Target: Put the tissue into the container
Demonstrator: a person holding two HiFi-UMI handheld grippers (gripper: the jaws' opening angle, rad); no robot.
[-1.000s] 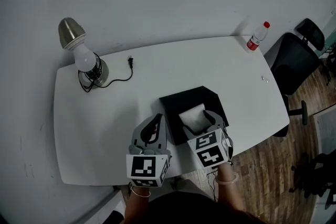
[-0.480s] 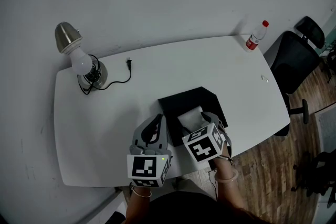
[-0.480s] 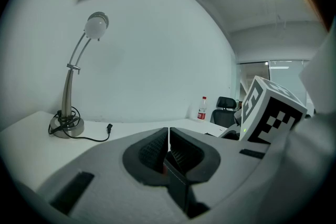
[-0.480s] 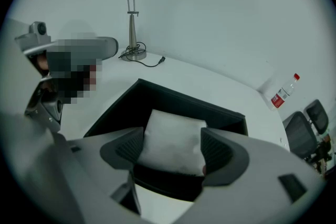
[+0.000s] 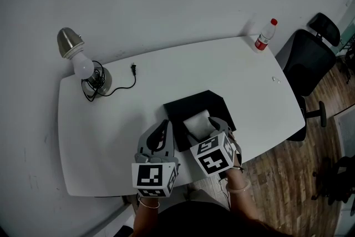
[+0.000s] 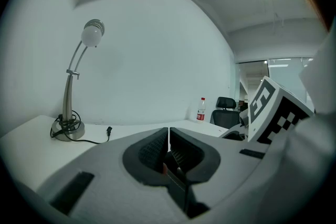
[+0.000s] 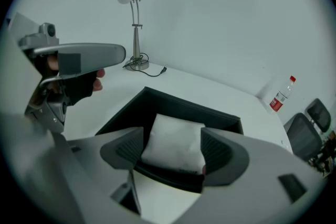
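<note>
A white counter (image 5: pixel 166 75) fills the middle of the head view, and a black open container (image 5: pixel 191 101) sits on it near the lower edge, just right of centre. The white tissue (image 5: pixel 195 121) lies inside the container, towards its near wall. In the right gripper view a thin line of dark print runs along the near edge of the tissue, too small to read.

The right gripper (image 5: pixel 206 127) hangs over the near side of the container. Its jaws stand apart, one on each side of the tissue, and I cannot tell whether either pad touches it. The left gripper (image 5: pixel 162 129) sits just left of the container with its jaws pressed together and nothing between them. Each gripper carries a cube of black-and-white square markers at the bottom of the frame.

A silver desk lamp (image 5: pixel 82 65) stands at the upper left of the counter, its black cord (image 5: pixel 133 68) ending in a loose plug nearby. A clear bottle (image 5: pixel 264 35) with a red cap and a red label stands at the upper right corner; its writing cannot be read. A black office chair (image 5: pixel 310 58) stands on the wooden floor (image 5: pixel 283 186) at the right edge
</note>
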